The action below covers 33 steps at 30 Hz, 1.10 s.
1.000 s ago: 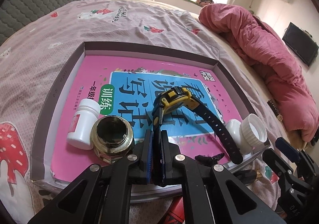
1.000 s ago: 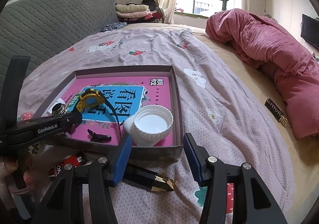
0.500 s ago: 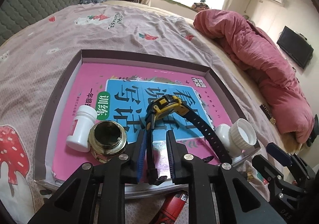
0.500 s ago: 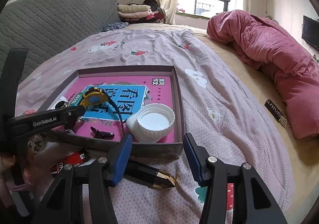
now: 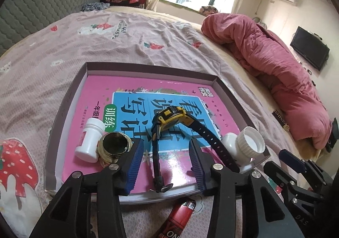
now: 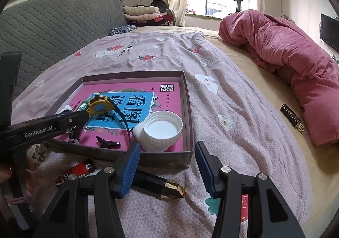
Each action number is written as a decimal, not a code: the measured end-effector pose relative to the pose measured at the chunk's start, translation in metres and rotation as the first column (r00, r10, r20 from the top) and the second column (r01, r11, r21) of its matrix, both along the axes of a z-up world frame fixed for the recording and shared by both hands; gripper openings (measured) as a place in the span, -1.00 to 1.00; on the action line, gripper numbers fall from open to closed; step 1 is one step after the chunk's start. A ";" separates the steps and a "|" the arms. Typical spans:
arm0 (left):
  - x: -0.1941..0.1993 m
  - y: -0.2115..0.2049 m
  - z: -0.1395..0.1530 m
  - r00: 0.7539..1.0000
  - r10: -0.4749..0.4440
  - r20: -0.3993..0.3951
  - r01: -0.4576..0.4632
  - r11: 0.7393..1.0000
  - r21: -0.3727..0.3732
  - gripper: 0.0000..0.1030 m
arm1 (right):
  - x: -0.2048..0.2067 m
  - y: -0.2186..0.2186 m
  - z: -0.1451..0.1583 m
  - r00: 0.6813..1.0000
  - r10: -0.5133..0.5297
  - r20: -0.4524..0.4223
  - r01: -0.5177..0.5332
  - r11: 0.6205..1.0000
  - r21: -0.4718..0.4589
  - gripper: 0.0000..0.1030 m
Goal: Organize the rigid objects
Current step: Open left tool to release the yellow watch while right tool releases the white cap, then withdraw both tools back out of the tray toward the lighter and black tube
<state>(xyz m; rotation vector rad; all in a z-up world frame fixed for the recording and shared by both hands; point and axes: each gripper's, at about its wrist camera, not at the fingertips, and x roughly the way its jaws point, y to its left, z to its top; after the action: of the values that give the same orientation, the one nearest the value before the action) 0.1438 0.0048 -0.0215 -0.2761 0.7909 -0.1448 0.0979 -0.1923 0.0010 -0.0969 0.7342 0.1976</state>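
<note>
- We hold our left tool (image 5: 164, 165) released, its blue-padded fingers spread wide on either side of the near strap end of the yellow-and-black wristwatch (image 5: 171, 116), gripping nothing.
- The watch lies inside the shallow brown cardboard box lid (image 5: 70, 98), on top of the pink-and-blue workbook (image 5: 135, 94) that lines its floor; we judge the box to be the collecting place, so the watch counts as sorted.
- The small white plastic bottle (image 5: 89, 137) lies on its side at the near left of the box, touching the round brass fitting (image 5: 114, 149) just right of it; they sit together near the wall, which leaves the middle free.
- The white wide-mouthed jar (image 6: 160, 130) lies tipped in the near right corner, mouth toward us, propped against the wall.
- A small dark clip (image 6: 108, 142) rests near the front wall, between the watch strap and the jar.
- Our right tool (image 6: 167, 166) hangs released above the bedspread just outside the box, empty, with the black-and-gold pen-like stick (image 6: 157, 185) lying below and between its fingers; we judge it the next pick.
- The red lighter (image 5: 180, 219) lies on the bed, just near the front wall, not yet boxed.
- A black-and-gold labelled bar (image 6: 293, 118) lies far right, well apart, beside the rumpled pink quilt (image 6: 296, 53).
</note>
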 end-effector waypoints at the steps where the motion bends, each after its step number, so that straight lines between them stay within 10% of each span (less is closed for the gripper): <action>1: -0.001 0.000 0.001 1.000 0.000 0.004 0.000 1.000 0.001 -0.05 | -0.001 0.000 0.001 1.000 0.003 0.002 -0.003 1.000 0.003 0.03; 33: -0.059 0.019 0.031 0.997 0.050 0.053 -0.054 0.995 0.085 0.22 | -0.024 -0.004 0.019 0.998 0.049 0.034 -0.050 0.999 0.020 0.03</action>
<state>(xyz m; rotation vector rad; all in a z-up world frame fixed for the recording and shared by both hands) 0.0847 0.0234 0.0090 -0.2100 0.7370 -0.0680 0.0738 -0.1964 0.0196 -0.0981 0.6970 0.2501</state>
